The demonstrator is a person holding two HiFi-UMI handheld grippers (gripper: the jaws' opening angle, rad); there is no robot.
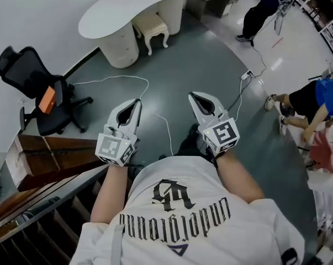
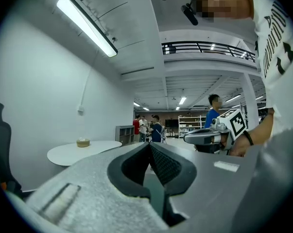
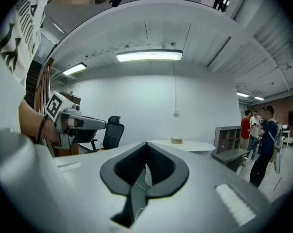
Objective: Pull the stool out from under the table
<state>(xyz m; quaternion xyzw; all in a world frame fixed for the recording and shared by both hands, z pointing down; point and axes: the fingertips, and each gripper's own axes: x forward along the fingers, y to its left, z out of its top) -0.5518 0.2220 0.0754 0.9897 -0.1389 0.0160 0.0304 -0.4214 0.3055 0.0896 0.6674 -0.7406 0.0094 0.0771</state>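
Where table (image 1: 112,14) overhangs, stool (image 1: 153,26) partly hidden

Landmark: a white, curved bench (image 1: 108,16) stood against the wall.
Wall: a plain white wall (image 1: 33,15) ran behind the bench.
Floor: a dull grey-green floor (image 1: 205,65) spread in front of the bench and turned pale and glossy to its right.
Chair: a black office chair (image 1: 45,93) stood left of the bench, by the same wall.
Cabinet: a grey shelf unit (image 3: 228,139) stood just right of the bench.
Cable: a thin white cable (image 1: 130,80) lay on the floor in front of the bench.
Light: a long ceiling tube (image 3: 148,56) glowed above the bench.
Far end: past the bench were white shelving (image 2: 190,124) and a black-railed balcony (image 2: 209,47).
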